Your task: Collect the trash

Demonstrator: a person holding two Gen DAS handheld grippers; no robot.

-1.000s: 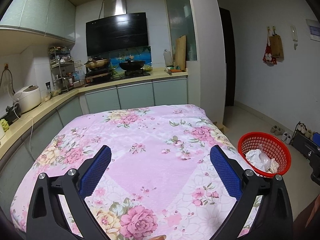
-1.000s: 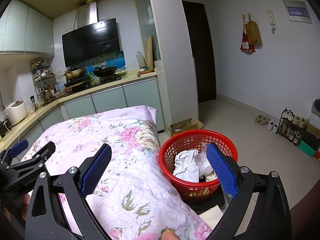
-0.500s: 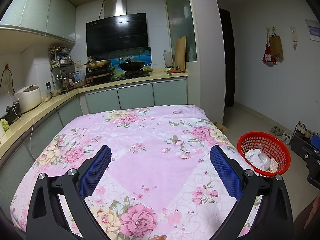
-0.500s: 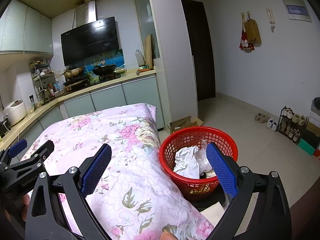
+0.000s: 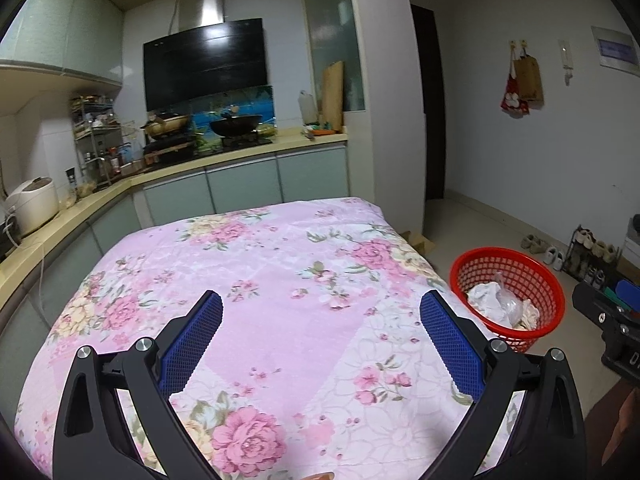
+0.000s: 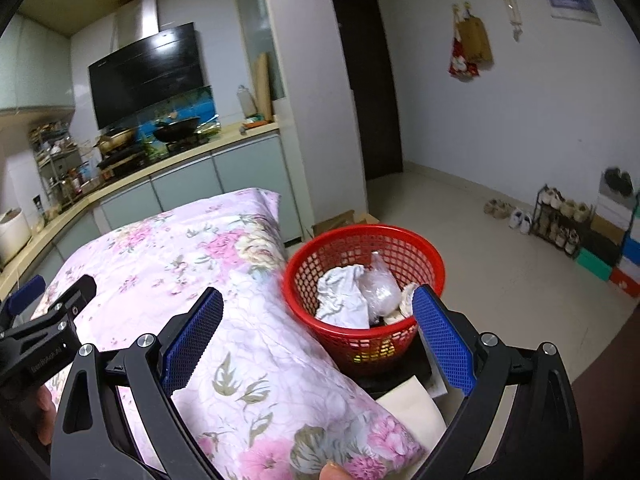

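Since both claws are empty and the trash already sits in the red basket (image 6: 362,280), the step in hand looks like a last check that nothing is left out, and the basket serves as the landmark. Far to the left of the basket, the left claw (image 5: 320,336) hovers with its jaws spread wide over the flowered pink cloth (image 5: 248,280) on the bench, gripping nothing. No scrap shows on the cloth between that claw and the basket, so a slow sweep of the eye over it is worth more than a reach. Just left of the basket the cloth hangs over the bench edge, and that fold could hide a piece. In the basket lie a crumpled white wad (image 6: 344,294) and a clear plastic bag (image 6: 380,286), below the rim. Right above the basket's near rim, the right claw (image 6: 318,336) hangs wide and empty as well. To finish well, keep it clear of the rim so the light basket does not tip. Right of the basket, the floor looks bare as far as the shoe rack (image 6: 558,216).
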